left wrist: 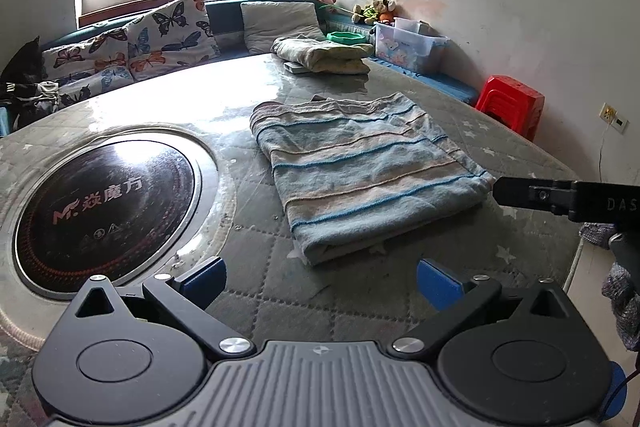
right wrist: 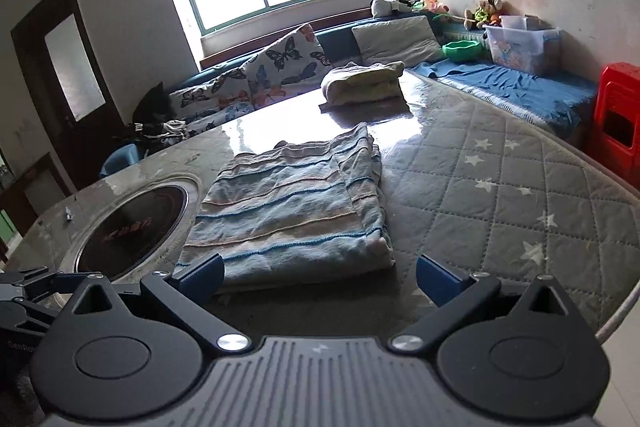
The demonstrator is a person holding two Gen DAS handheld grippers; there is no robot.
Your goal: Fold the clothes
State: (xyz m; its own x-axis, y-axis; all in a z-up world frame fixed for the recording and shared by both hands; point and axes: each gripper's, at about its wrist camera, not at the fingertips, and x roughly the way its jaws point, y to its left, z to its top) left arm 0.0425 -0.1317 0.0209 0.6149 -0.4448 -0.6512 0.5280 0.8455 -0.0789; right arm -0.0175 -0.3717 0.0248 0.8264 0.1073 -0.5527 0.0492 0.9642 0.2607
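Left wrist view, from my remote station: the round induction hob sits sunk into the quilted, star-printed table cover at far left, and the folded striped towel lies flat on the cover just right of it. My left gripper hangs released over the near edge, its blue pads spread wide with nothing between them, short of the towel's near corner. At the right edge the black nose of my right gripper reaches in, its tip at the towel's right corner; whether they touch I cannot tell. Beyond, a second folded cloth rests at the table's far side, before butterfly cushions and a red stool. Right wrist view: the right gripper is likewise released, jaws apart and empty, with the towel's near edge just ahead of its left pad.
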